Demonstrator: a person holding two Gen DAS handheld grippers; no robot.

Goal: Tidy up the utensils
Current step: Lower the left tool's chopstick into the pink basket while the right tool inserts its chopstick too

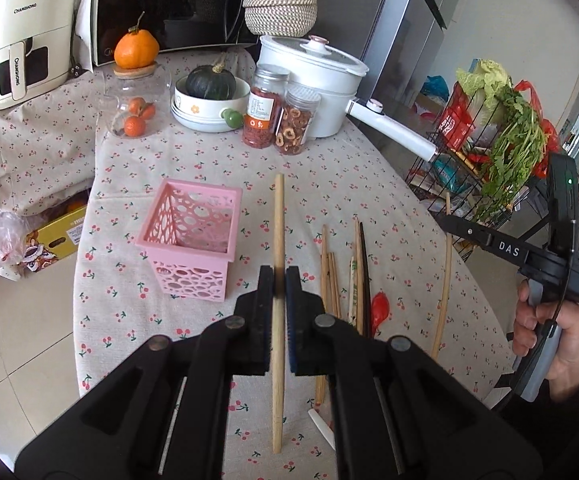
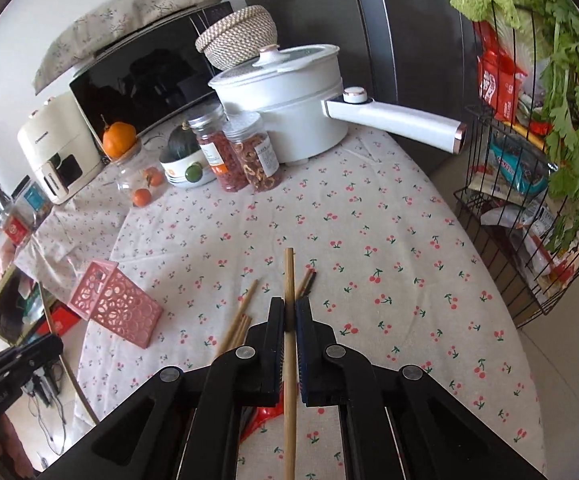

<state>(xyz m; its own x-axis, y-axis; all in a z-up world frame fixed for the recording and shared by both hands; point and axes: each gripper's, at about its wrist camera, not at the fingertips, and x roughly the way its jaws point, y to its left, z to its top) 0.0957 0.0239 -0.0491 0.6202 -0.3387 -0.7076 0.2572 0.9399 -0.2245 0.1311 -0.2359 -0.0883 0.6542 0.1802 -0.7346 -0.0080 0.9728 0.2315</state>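
My left gripper (image 1: 279, 274) is shut on a long light wooden chopstick (image 1: 278, 216), held above the table just right of the pink lattice utensil holder (image 1: 193, 240). My right gripper (image 2: 289, 306) is shut on another wooden chopstick (image 2: 289, 276), held above the table; that stick also shows in the left wrist view (image 1: 445, 280). Several more chopsticks (image 1: 345, 280) lie on the cherry-print tablecloth (image 1: 369, 184), with a red spoon (image 1: 380, 308) beside them. In the right wrist view the holder (image 2: 115, 304) stands to the left, and loose chopsticks (image 2: 243, 312) lie under my fingers.
At the back stand a white pot with a long handle (image 1: 321, 80), two spice jars (image 1: 265, 108), a bowl with a green squash (image 1: 209, 100), a glass jar with oranges (image 1: 137, 108) and a microwave (image 1: 169, 4). A wire rack with vegetables (image 1: 489, 140) stands off the table's right edge.
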